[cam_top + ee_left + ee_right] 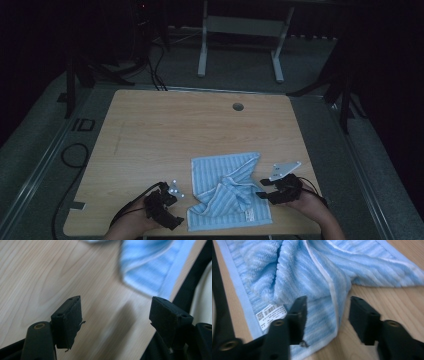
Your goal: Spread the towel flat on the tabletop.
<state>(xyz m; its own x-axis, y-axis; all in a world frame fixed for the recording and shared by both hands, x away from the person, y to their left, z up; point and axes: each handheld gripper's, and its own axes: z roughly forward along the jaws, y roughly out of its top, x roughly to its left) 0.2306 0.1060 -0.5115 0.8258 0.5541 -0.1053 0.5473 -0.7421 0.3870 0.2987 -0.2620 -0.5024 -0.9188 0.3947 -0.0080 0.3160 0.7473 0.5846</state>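
A light blue striped towel lies crumpled on the wooden table near its front edge, with a white label at its near right corner. My left gripper sits just left of the towel, open, with bare table between its jaws; in the left gripper view a towel corner lies ahead to the right. My right gripper rests at the towel's right edge, open. In the right gripper view the towel's white-trimmed edge runs between the jaws, not clamped.
A round cable hole sits near the table's far edge. Beyond the table stands a white desk frame on grey floor. Black cables loop on the floor at the left. The table's far half is bare wood.
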